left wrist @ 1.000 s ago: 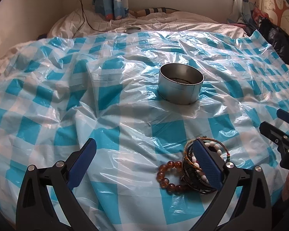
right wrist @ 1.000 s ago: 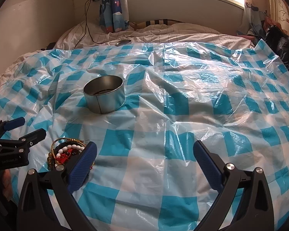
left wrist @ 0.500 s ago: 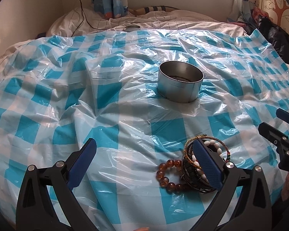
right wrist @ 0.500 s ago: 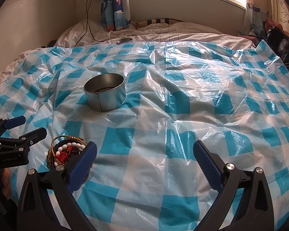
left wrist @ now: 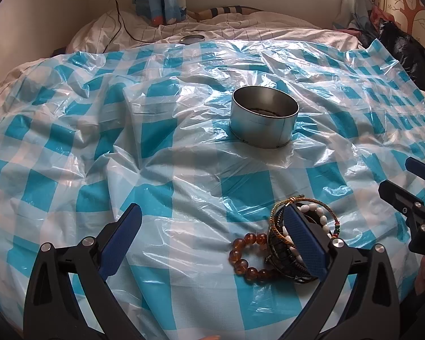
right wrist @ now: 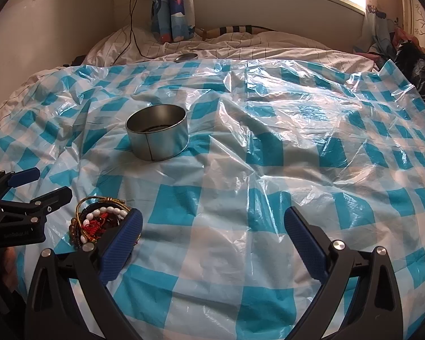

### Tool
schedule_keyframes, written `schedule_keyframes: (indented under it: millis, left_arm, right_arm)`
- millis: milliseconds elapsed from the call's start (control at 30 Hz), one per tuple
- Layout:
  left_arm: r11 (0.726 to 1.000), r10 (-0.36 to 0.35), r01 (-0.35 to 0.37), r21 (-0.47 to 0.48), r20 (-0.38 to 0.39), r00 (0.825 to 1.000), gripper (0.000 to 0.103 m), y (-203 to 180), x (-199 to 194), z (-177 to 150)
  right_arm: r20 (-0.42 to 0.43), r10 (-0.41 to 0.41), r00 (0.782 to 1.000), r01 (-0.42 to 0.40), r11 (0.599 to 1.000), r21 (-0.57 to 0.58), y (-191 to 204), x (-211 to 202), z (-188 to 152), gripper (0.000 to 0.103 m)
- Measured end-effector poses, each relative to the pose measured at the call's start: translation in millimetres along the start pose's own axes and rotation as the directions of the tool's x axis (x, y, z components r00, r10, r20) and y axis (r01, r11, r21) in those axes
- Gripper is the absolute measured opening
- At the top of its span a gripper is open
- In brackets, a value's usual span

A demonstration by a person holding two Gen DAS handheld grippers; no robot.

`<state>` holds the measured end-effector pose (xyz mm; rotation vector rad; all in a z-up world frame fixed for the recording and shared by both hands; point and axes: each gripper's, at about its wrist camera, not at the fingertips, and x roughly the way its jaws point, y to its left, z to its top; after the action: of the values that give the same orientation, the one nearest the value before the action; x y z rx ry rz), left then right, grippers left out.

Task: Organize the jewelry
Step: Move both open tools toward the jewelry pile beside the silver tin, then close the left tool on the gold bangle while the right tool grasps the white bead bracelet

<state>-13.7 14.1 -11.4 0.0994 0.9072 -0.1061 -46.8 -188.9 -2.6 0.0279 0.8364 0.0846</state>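
A pile of bracelets [left wrist: 283,243] lies on the blue-checked plastic sheet [left wrist: 184,175]: an amber bead bracelet [left wrist: 240,257], a white bead one and dark braided ones. My left gripper [left wrist: 212,240] is open above the sheet, its right finger over the pile. A round metal tin [left wrist: 265,119] stands farther back, something dark inside. In the right wrist view the pile [right wrist: 99,223] lies by the left finger of my open right gripper [right wrist: 212,240]; the tin [right wrist: 158,131] stands behind it.
The sheet covers a bed with a striped duvet [right wrist: 240,45]. A round metal lid [right wrist: 186,56] lies at the far edge near a cable and curtain [right wrist: 172,8]. Black bags [left wrist: 405,48] sit at the right.
Both grippers have edged slightly back and up; the tin and bracelets sit a little lower in view. Nothing was picked up.
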Motion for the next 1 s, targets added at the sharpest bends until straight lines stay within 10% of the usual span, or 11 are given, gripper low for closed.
schedule_keyframes:
  millis: [800,1000]
  left_arm:
    - [0.981,-0.087,0.082,-0.177,-0.020,0.996,0.097,56,28,-2]
    - [0.921,-0.351,0.342,-0.188,-0.013,0.936,0.097,47,28,1]
  right_arm:
    - [-0.027,0.184,0.983,-0.186,0.973,-0.140,37,7,-5,0.095]
    - [-0.078,0.175,0.982,-0.184,0.972,-0.145,46,24,-6,0.095]
